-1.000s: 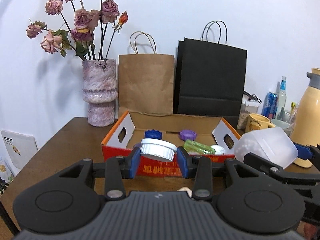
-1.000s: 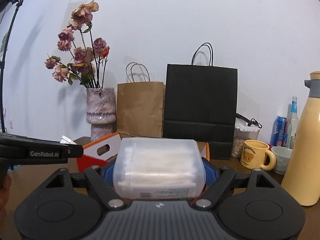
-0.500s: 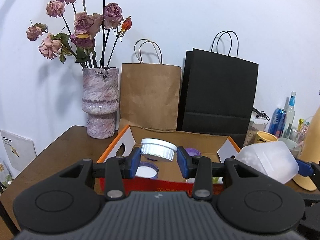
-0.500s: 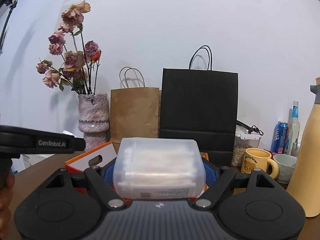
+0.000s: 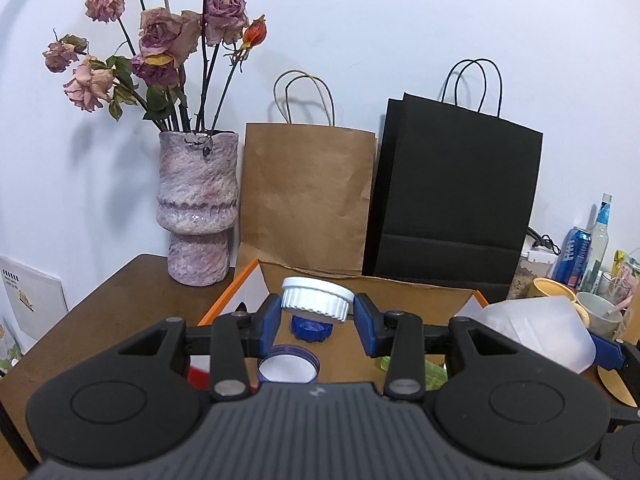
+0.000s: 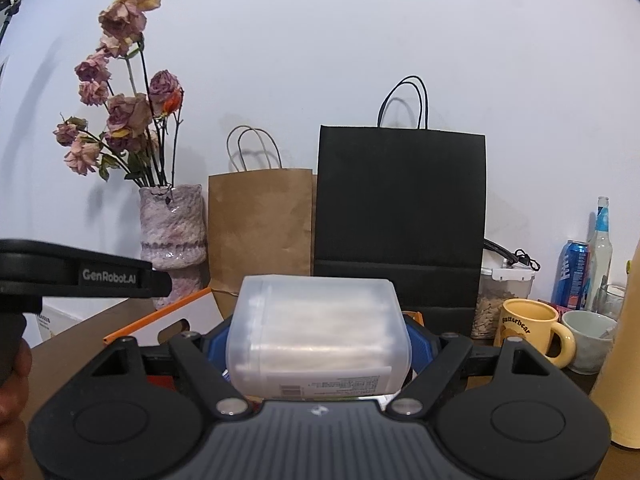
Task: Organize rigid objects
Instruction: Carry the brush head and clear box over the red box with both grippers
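Observation:
My left gripper (image 5: pixel 317 311) is shut on a white ribbed lid (image 5: pixel 317 299), held above the open orange cardboard box (image 5: pixel 224 304). Inside the box lie a dark blue cap (image 5: pixel 311 329), a blue-rimmed lid (image 5: pixel 287 369) and a green object (image 5: pixel 430 374). My right gripper (image 6: pixel 318 340) is shut on a translucent plastic container (image 6: pixel 318 332) with a printed label. In the left wrist view that container (image 5: pixel 536 330) shows at the right over the box's right end. The box's white flap (image 6: pixel 176 318) appears left of it in the right wrist view.
Against the wall stand a pink vase with dried roses (image 5: pixel 198 208), a brown paper bag (image 5: pixel 306 200) and a black paper bag (image 5: pixel 456 196). At the right are a yellow mug (image 6: pixel 528 330), a white cup (image 6: pixel 592 340), a blue can (image 6: pixel 574 274), a bottle (image 6: pixel 600 240) and a cream flask (image 6: pixel 628 360).
Both grippers have moved forward toward the wall, each keeping its grip. The left one now holds the lid over the box's inside instead of before its front wall.

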